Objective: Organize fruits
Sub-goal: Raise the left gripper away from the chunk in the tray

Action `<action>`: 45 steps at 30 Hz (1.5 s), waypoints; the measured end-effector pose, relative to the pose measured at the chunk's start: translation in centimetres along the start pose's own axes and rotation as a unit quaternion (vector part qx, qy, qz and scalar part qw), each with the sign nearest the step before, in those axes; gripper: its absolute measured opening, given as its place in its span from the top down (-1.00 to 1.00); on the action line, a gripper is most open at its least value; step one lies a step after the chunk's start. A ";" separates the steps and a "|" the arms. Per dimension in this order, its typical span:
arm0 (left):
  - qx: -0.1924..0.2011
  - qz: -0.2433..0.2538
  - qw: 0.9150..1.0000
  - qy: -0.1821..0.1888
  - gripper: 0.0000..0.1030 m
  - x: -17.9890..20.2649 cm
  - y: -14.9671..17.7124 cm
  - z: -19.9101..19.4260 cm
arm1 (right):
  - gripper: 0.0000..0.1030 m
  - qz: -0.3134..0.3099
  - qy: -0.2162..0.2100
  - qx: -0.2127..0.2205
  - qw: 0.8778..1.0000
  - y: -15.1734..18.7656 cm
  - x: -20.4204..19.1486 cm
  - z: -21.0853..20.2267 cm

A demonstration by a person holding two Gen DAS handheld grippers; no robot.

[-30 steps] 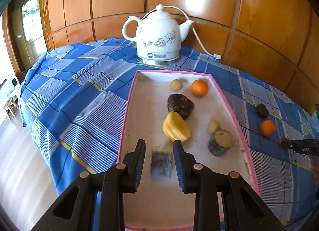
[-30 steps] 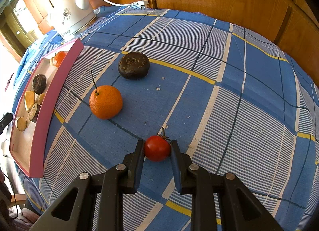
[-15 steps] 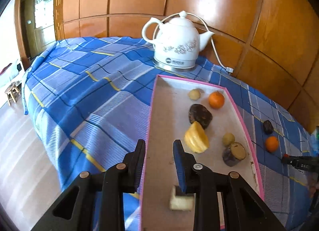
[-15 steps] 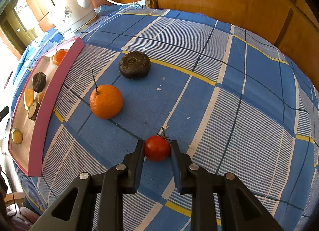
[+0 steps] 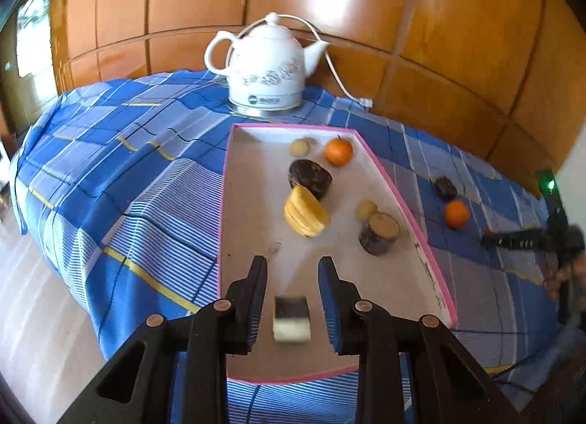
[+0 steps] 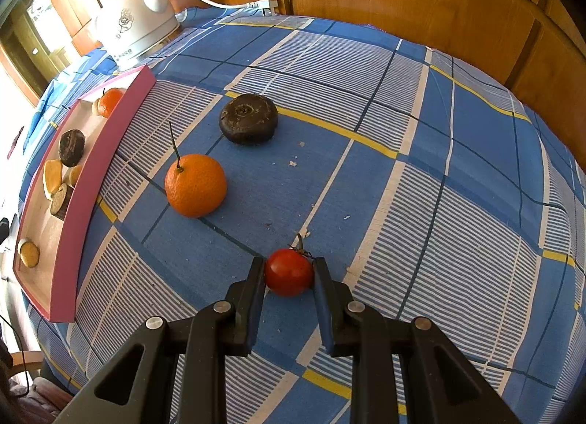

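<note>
While our right fingers (image 6: 289, 274) pinch the tomato (image 6: 288, 272) resting on the desk (image 6: 457, 175), our left fingers (image 5: 292, 277) hang nearly closed and empty above a cut piece (image 5: 291, 318) at the tray's (image 5: 370, 164) near edge; seven pieces are in, while an orange (image 6: 195, 185) and a dark fruit (image 6: 248, 123) wait outside

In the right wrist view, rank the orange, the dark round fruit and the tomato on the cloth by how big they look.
1. orange and dark round fruit: they look alike, and the dark one lies farther off.
2. tomato: smallest, though nearest.
</note>
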State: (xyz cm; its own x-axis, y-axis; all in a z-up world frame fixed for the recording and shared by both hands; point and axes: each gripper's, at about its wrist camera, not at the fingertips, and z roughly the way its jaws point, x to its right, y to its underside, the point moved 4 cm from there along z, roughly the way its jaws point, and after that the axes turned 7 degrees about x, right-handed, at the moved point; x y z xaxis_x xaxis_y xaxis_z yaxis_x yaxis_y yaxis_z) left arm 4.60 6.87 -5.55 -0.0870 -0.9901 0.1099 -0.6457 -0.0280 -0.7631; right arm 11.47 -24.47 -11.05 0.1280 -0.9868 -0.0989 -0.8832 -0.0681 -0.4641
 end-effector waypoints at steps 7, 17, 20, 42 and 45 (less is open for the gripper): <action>-0.029 0.027 0.999 -0.012 0.43 2.2 0.4 2.3 | 0.50 -0.002 0.001 0.000 1.000 0.0 0.0 0.1; -0.017 0.048 0.998 -0.027 0.36 2.8 0.3 1.9 | 0.50 -0.007 0.008 0.002 1.000 0.1 -0.3 0.0; -0.006 0.029 0.998 -0.048 0.25 1.7 -0.3 1.2 | 0.50 -0.015 0.014 0.002 1.000 0.1 -0.6 0.0; 0.047 0.003 0.996 -0.071 -0.14 0.8 -2.2 -1.8 | 0.51 -0.048 -0.027 -0.010 0.998 0.8 -5.6 -0.2; 0.046 0.001 0.996 -0.070 -0.14 0.8 -2.1 -1.8 | 0.51 -0.059 -0.039 -0.014 0.997 1.2 -7.0 -0.1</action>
State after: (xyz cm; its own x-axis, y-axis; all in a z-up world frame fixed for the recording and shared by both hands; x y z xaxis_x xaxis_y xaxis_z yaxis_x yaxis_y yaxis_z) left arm 4.52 6.40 -2.70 0.0225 -0.9995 0.0224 -0.5734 -0.0312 -0.8187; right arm 9.47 -17.64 -10.78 0.2659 -0.9574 -0.1126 -0.8720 -0.1891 -0.4515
